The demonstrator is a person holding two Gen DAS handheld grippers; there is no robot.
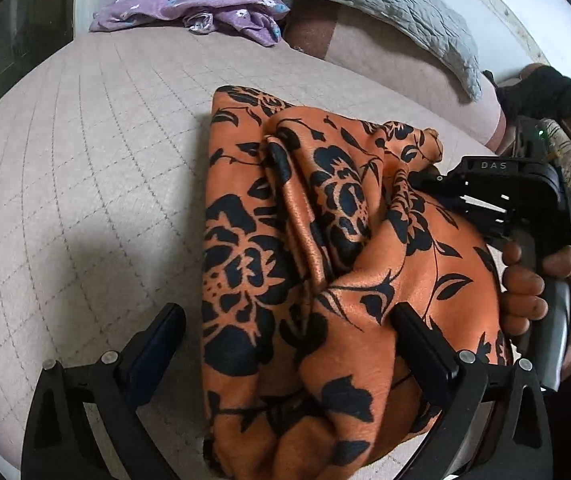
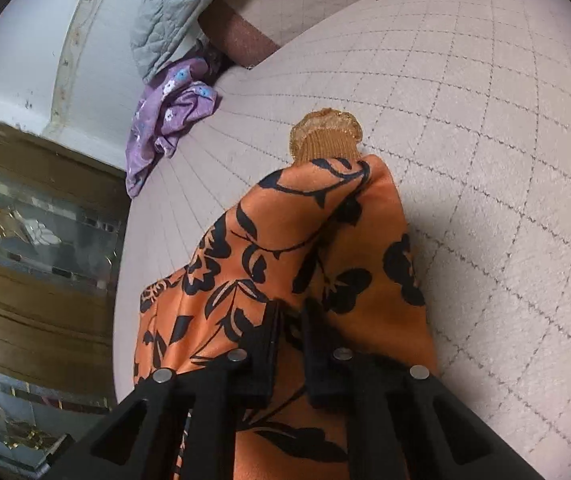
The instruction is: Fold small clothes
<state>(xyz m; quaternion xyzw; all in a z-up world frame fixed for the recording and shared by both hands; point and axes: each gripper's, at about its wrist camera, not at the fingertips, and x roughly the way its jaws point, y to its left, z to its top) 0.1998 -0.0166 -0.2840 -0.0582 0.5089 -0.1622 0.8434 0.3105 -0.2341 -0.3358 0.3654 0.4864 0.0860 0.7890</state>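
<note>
Across the middle of the quilted bed [image 1: 85, 168] lies the orange garment with black flowers [image 1: 325, 248], bunched in folds. At lower frame the left claw [image 1: 285, 344] stands wide open over it, one finger on the cloth. At right, the right claw [image 2: 288, 344] is pinched shut on a fold, hand [image 1: 533, 292] on its handle. A purple flowered garment [image 1: 189, 4] sits upper left.
</note>
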